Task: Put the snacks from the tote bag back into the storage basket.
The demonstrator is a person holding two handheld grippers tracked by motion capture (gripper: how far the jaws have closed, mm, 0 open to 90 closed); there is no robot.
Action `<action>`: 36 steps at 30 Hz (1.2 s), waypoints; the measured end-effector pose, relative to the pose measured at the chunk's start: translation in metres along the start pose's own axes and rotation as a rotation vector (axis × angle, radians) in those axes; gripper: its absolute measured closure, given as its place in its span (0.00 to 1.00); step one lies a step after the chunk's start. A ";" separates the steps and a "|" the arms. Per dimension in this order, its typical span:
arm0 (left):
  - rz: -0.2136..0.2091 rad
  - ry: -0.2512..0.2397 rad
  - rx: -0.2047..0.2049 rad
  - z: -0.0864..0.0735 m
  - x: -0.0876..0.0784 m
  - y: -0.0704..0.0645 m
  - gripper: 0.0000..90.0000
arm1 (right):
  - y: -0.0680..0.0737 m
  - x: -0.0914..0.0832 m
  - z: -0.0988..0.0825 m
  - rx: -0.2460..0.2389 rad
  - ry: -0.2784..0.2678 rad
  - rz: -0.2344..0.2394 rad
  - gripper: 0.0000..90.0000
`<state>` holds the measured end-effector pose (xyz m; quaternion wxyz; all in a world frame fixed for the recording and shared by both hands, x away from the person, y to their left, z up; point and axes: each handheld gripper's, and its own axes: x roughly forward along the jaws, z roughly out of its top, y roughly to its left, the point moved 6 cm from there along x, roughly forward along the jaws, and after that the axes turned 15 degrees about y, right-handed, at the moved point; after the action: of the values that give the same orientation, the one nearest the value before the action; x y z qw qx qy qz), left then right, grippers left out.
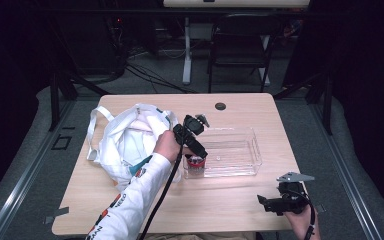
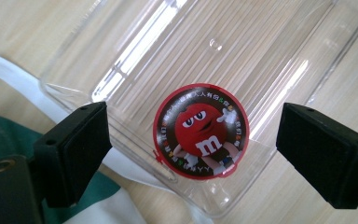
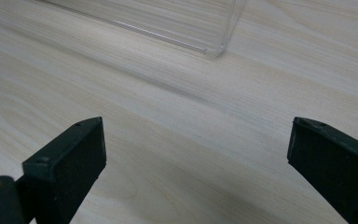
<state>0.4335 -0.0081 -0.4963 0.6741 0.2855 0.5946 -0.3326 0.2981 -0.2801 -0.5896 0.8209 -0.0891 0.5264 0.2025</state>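
Two grippers at the table, both with jaws apart

Two hand-held grippers are in use. In the high view the person's left arm, in a white printed sleeve, reaches forward across the wooden table (image 1: 220, 200); the left hand (image 1: 166, 146) holds the left gripper (image 1: 198, 156) tilted down over the near left corner of the clear plastic tray (image 1: 250, 150). Its jaws stand wide apart with nothing pressed between them. A round red candy tin (image 1: 196, 162) sits inside that corner of the tray, directly below the jaws and free of them. The white tote bag (image 1: 125, 142) lies just left of the tray, under the forearm.

The right hand (image 1: 300, 217) rests at the near right edge of the table, holding the right gripper (image 1: 266, 202) roughly level and pointing left, well apart from the tray. Its jaws are likewise spread, over bare wood.

The left gripper view shows the tin's lid (image 2: 200, 131): a red cartoon candy character on a dark ring of small lettering, too small to read. The right gripper view shows one tray corner (image 3: 214, 49) beyond the jaws.
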 end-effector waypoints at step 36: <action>0.123 -0.081 -0.167 -0.186 -0.058 0.033 0.08 | 0.000 0.003 0.000 0.002 0.018 -0.009 0.05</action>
<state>0.3415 0.1632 -0.4632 0.7382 0.2506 0.5737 -0.2510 0.2993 -0.2790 -0.5918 0.8173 -0.0922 0.5335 0.1974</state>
